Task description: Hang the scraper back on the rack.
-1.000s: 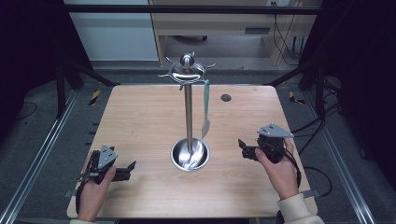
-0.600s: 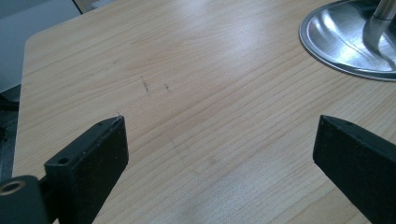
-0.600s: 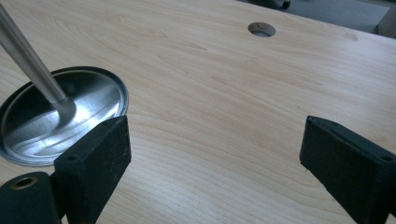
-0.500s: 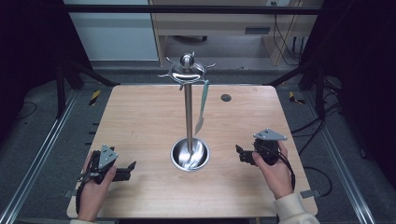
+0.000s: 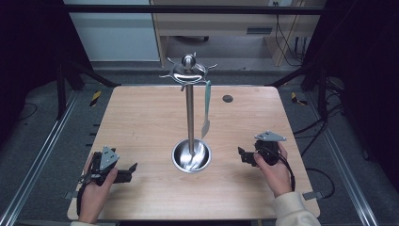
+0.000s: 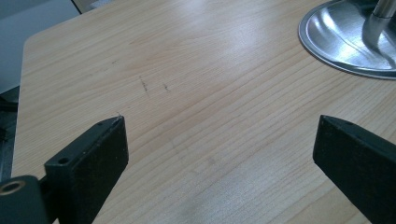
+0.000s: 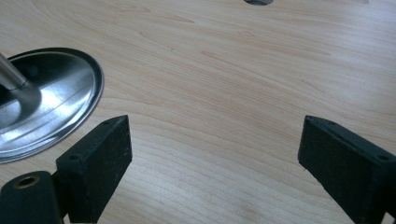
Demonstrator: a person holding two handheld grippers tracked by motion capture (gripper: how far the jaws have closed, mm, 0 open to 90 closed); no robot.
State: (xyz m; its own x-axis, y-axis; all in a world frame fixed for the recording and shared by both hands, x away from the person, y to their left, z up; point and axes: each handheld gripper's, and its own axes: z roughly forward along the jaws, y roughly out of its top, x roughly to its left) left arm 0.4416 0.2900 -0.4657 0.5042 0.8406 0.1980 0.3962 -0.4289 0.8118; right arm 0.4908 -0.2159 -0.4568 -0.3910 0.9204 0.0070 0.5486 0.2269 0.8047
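Pale wood grain covers the table (image 5: 141, 122), which sits inside a dark metal frame with a grey floor around it. At the middle of the table stands a steel utensil stand (image 5: 190, 113), a slim upright pole rising from a shallow round dish (image 5: 191, 156) and topped by a ring of hooks with a ball on top. One pale utensil (image 5: 206, 107) hangs from a hook on the stand's right side, its lower end above the dish rim, just beside the pole. A small dark hole (image 5: 227, 98) sits in the tabletop toward the far right. The left gripper (image 5: 129, 170) rests low on the near left part of the table, well apart from the dish, its jaws spread wide and holding nothing; the left gripper view shows bare wood between them and the dish edge at upper right. The right gripper (image 5: 242, 155) is held near the right of the dish, pointing toward it, jaws likewise released and empty, with bare wood between them in the right gripper view
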